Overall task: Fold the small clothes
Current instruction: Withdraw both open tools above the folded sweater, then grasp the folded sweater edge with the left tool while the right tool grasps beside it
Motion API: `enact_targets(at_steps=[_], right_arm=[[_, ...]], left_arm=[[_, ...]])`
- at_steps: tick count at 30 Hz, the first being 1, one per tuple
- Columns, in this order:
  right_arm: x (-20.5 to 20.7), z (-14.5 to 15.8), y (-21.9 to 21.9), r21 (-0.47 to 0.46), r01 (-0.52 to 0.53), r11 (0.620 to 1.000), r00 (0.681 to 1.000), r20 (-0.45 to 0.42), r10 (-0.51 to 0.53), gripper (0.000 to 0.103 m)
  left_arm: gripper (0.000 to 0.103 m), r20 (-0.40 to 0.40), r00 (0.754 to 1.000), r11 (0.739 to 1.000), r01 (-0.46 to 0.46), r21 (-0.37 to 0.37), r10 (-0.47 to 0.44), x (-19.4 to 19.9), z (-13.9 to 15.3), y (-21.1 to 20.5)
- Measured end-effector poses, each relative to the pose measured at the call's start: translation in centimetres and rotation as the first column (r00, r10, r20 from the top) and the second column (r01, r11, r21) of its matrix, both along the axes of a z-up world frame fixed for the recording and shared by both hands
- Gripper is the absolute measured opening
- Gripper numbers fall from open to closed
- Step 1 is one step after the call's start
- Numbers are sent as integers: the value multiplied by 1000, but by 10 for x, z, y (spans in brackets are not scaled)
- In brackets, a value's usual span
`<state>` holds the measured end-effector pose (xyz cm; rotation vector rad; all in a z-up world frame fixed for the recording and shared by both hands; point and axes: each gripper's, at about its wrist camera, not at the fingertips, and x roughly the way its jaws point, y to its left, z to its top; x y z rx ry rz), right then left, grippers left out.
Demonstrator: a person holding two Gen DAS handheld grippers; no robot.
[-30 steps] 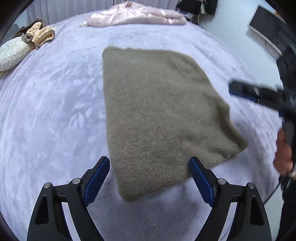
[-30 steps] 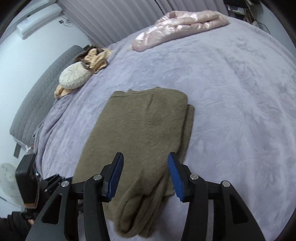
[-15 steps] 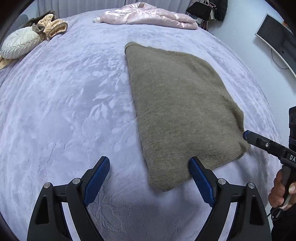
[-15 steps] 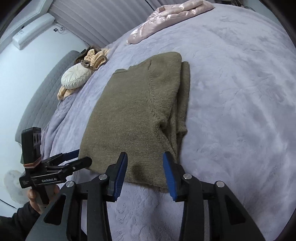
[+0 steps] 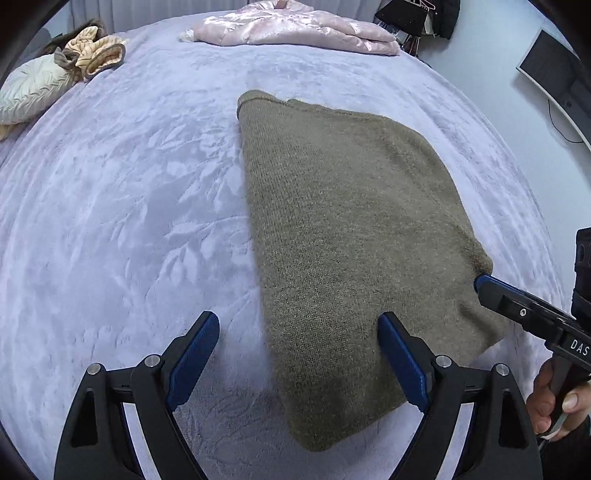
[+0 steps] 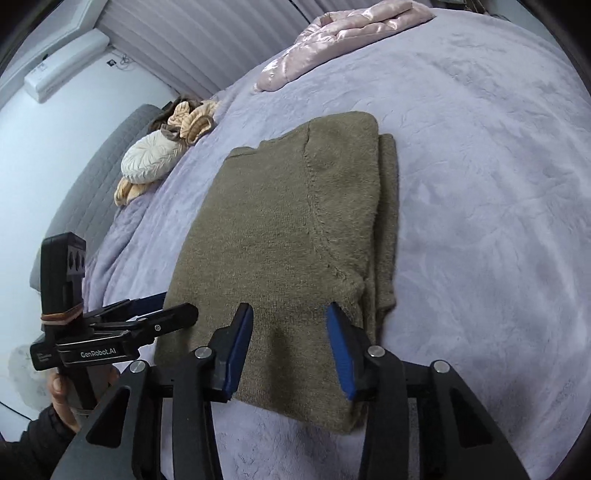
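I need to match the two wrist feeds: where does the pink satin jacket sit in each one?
Left wrist view: the pink satin jacket lies along the top edge, centre to right, at the far side of the lilac blanket, beyond the olive sweater.
Right wrist view: the jacket is at the top, right of centre, also past the sweater.
Shared landmark: the white round cushion, at the left in both.
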<state>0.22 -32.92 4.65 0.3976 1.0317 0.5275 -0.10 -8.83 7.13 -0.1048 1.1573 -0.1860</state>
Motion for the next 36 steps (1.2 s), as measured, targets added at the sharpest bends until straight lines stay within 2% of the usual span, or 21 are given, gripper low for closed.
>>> enact_targets(at_steps=[3, 4, 5, 7, 9, 11, 13, 16, 20, 25, 27, 29, 31, 32, 34, 36], right_arm=[[-6, 19, -2, -9, -13, 1000, 999, 48, 13, 50], [-5, 27, -1, -6, -16, 1000, 997, 71, 17, 56], [-2, 34, -1, 3, -18, 1000, 995, 94, 17, 61], [10, 41, 0, 31, -24, 999, 994, 105, 20, 65], [28, 35, 1, 121, -56, 991, 997, 53, 50, 66], [49, 14, -2, 239, -63, 969, 996, -41, 75, 66], [72, -8, -9, 286, -26, 958, 992, -109, 59, 66], [101, -27, -28, 390, 59, 919, 989, -151, 0, 66], [139, -37, -43, 480, 115, 870, 984, -177, -32, 66], [176, -44, -58, 402, 208, 892, 968, -218, -127, 66], [181, -35, -59, 271, 241, 932, 960, -208, -187, 66], [173, -15, -45, 97, 180, 979, 977, -133, -166, 66], [159, 2, -22, -98, 94, 991, 991, -81, -102, 67], [148, 9, -13, -155, 52, 986, 997, -56, -61, 67], [122, 19, -2, -147, -32, 989, 999, -31, 28, 67], [106, 21, -3, -111, -60, 992, 998, -42, 56, 68]], left_arm=[[88, 53, 999, 1000, -10, -9, 11, 7, 15, 1], [88, 58, 998, 1000, -19, -3, 19, 14, 17, 1], [88, 53, 998, 999, -32, 9, 32, 19, 17, 2], [88, 20, 999, 998, -50, 25, 49, 32, 9, 3], [88, -31, 998, 998, -57, 16, 58, 43, -7, 4], [88, -55, 996, 997, -70, -28, 69, 47, -14, 8], [88, -61, 996, 996, -73, -51, 70, 48, -14, 11], [88, -46, 998, 998, -53, -27, 52, 50, -13, 7], [88, -59, 997, 998, -47, -42, 45, 56, -16, 5], [88, -56, 997, 997, -61, -57, 57, 67, -10, 10], [88, -21, 997, 994, -82, -73, 81, 73, 1, 18], [88, -11, 996, 993, -86, -85, 85, 81, 5, 23], [88, -39, 996, 994, -85, -62, 82, 88, 1, 26], [88, -62, 996, 994, -73, -79, 68, 90, -4, 28], [88, -85, 995, 991, -57, -119, 47, 90, -9, 30], [88, -87, 995, 990, -53, -128, 42, 89, -11, 30]])
